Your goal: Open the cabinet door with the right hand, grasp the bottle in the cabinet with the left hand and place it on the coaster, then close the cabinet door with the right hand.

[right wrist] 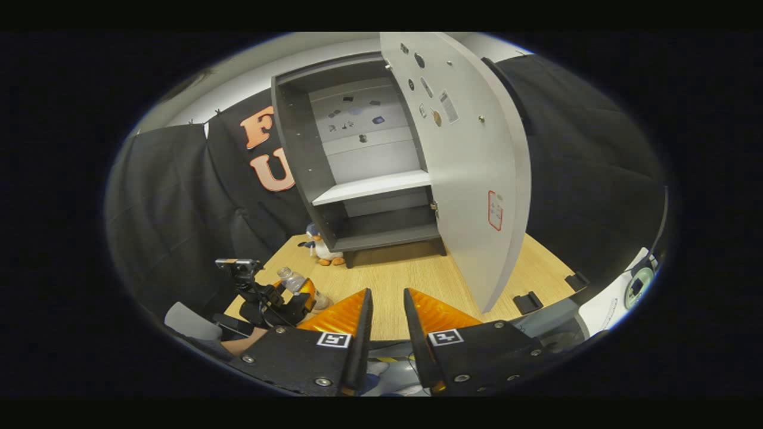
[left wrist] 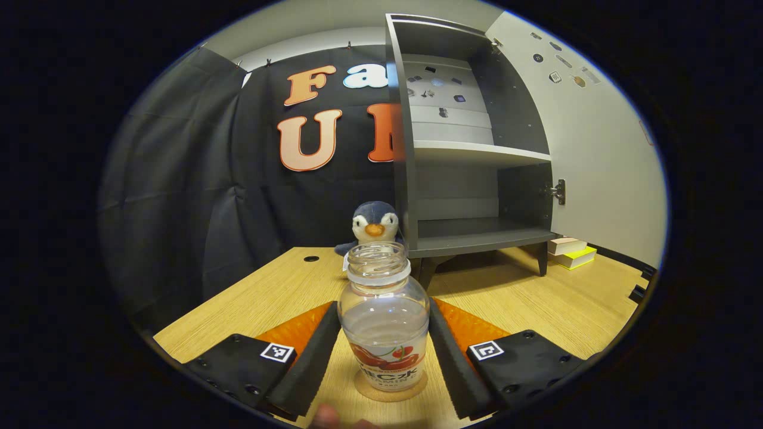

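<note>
The bottle (left wrist: 384, 325) stands straight up on the round coaster (left wrist: 390, 390) on the desk (left wrist: 268, 298), its open mouth pointing to 12 o'clock and its long side running up and down; its label shows red cherries, and the writing under them is too small to read. The left claw (left wrist: 384, 348) is around it with a finger at 9 o'clock and one at 3 o'clock, but I cannot tell if they press on it. The right claw (right wrist: 387, 328) holds nothing, its fingers a little apart, and the cabinet (right wrist: 357, 173) at its 12 o'clock has its door (right wrist: 471, 167) swung open.
</note>
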